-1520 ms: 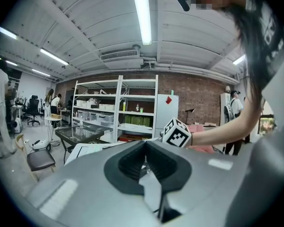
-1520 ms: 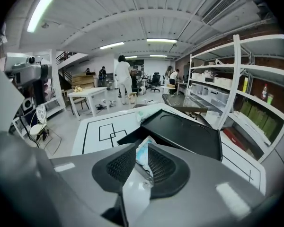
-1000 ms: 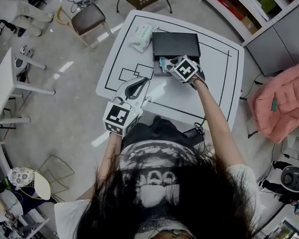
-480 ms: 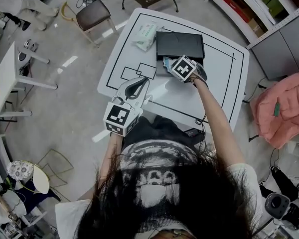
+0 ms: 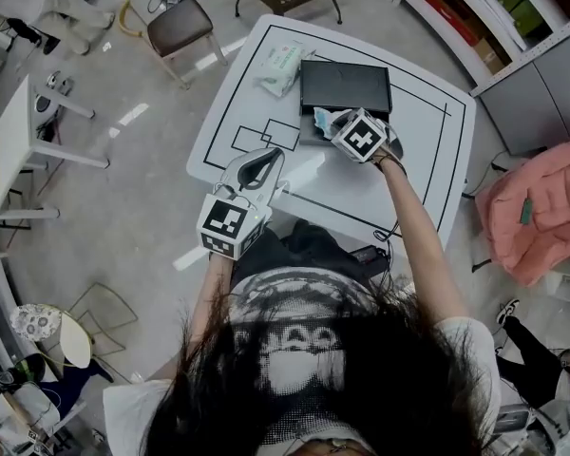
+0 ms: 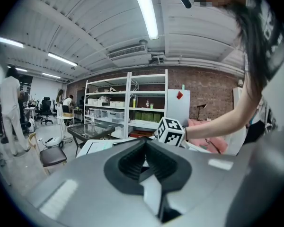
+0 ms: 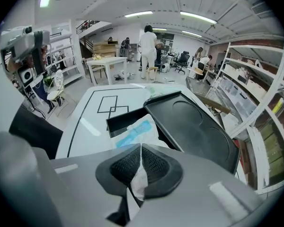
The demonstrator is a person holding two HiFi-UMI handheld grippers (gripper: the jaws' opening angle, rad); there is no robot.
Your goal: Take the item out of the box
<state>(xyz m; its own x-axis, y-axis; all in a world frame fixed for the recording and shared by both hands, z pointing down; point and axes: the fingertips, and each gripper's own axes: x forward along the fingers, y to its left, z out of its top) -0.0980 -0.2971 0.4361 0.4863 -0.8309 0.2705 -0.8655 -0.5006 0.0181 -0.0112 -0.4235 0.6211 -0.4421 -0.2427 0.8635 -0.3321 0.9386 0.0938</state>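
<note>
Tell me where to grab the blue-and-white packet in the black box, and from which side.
Pinch the packet's thin white edge nearest the person, where it rises over the box wall, coming from that near side. The packet lies flat, and the open lid blocks the far side. The right gripper's jaws are closing on that edge.

The box (image 7: 189, 126) looks like hard black plastic, its open lid smooth with a dull satin sheen. The packet (image 7: 132, 132) is thin, crinkled film, white and blue, perhaps plastic. The table top (image 5: 418, 131) is smooth, white and faintly glossy, catching light near its front edge.
</note>
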